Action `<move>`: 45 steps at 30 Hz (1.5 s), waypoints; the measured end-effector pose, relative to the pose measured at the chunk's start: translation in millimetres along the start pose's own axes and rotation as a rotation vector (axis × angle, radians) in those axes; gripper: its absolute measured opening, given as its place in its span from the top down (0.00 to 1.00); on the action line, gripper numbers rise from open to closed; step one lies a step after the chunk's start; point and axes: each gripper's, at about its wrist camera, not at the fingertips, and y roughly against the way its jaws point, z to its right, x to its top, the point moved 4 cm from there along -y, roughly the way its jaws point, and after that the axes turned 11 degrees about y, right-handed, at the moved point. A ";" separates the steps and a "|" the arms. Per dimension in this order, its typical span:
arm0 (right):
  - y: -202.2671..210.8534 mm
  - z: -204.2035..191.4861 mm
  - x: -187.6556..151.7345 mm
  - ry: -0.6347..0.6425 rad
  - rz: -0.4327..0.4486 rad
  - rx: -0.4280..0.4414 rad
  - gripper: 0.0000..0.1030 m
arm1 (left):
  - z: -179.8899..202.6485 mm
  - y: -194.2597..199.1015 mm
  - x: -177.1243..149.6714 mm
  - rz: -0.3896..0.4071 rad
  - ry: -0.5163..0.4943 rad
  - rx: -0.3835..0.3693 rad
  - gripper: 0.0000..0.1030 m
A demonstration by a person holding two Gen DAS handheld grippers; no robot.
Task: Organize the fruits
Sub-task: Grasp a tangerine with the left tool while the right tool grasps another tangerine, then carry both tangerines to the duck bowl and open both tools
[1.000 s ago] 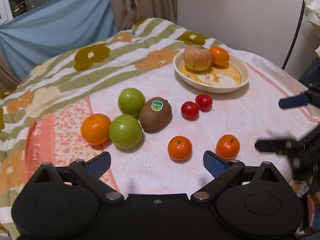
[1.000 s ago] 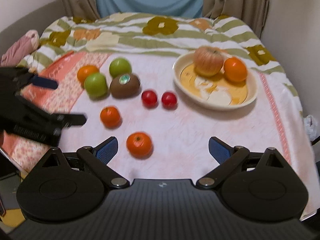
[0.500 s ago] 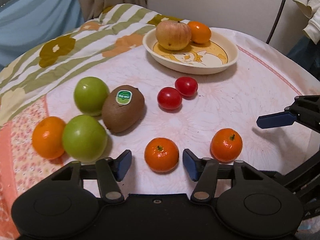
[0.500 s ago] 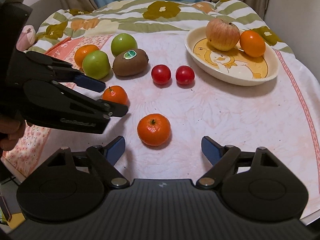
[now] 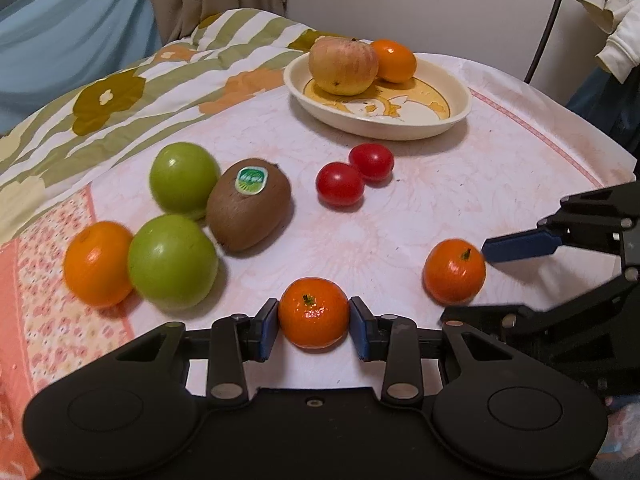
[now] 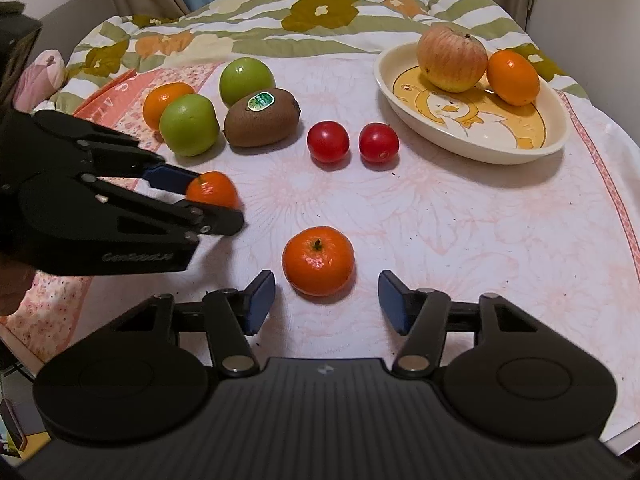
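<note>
My left gripper (image 5: 313, 329) is shut on a small mandarin (image 5: 313, 312) resting on the tablecloth; it shows in the right wrist view (image 6: 212, 191) too. My right gripper (image 6: 327, 302) is open, its fingers on either side of a second mandarin (image 6: 318, 261), just short of it; this mandarin also shows in the left wrist view (image 5: 454, 271). A cream oval dish (image 6: 472, 144) at the back right holds an apple (image 6: 452, 58) and an orange (image 6: 513, 77).
Two red tomatoes (image 6: 328, 141) (image 6: 378, 142), a kiwi (image 6: 262, 117), two green apples (image 6: 189, 124) (image 6: 247, 76) and an orange (image 6: 162, 100) lie on the cloth to the left of the dish. A folded flowered quilt (image 6: 280, 28) lies behind them.
My left gripper moved forward and closed on the near mandarin. My right gripper moved forward toward the other mandarin and its fingers narrowed a little.
</note>
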 end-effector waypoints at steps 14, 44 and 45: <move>-8.3 -3.1 9.5 0.063 0.002 0.001 0.47 | -15.9 23.8 -26.0 0.012 0.090 0.072 0.60; 95.7 136.6 71.5 0.113 0.160 -0.044 0.47 | 87.2 76.8 84.2 0.193 0.202 0.142 0.60; 94.5 144.3 73.2 0.115 0.160 -0.047 0.47 | 91.8 72.4 90.9 0.197 0.200 0.139 0.60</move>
